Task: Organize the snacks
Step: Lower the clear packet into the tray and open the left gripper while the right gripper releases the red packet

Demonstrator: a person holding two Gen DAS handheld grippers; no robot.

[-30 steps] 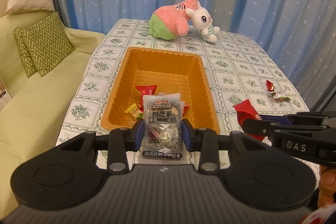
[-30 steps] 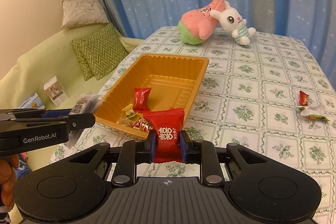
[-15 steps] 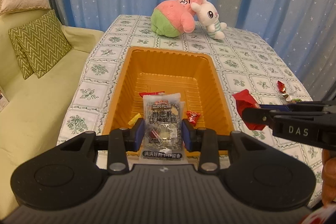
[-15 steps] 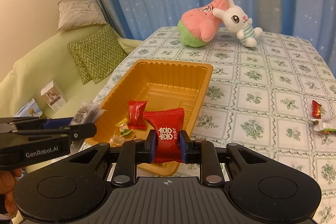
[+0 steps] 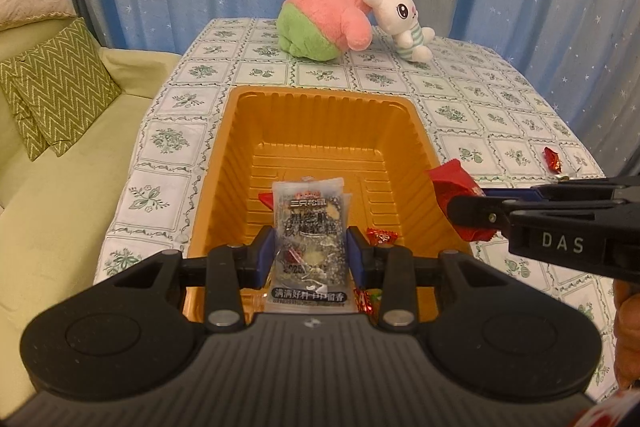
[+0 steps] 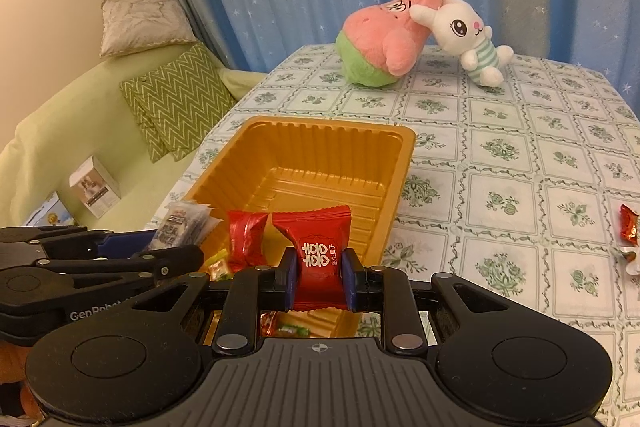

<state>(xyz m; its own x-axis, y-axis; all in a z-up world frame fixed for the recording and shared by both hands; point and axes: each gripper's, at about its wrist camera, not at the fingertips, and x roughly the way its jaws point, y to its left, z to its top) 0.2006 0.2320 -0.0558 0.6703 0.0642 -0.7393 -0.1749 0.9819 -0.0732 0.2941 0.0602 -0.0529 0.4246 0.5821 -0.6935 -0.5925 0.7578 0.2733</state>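
The left gripper pinches a clear packet over the near end of the orange tray on the bench. At the right, the right gripper clamps a red packet above the tray's right rim. Two plush toys lie at the far end.

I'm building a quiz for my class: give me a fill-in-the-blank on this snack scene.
1. The left gripper holds a clear snack packet over the ___ tray.
2. The right gripper clamps a ___ candy.
3. The white plush is a ___.

Missing: orange; red; rabbit
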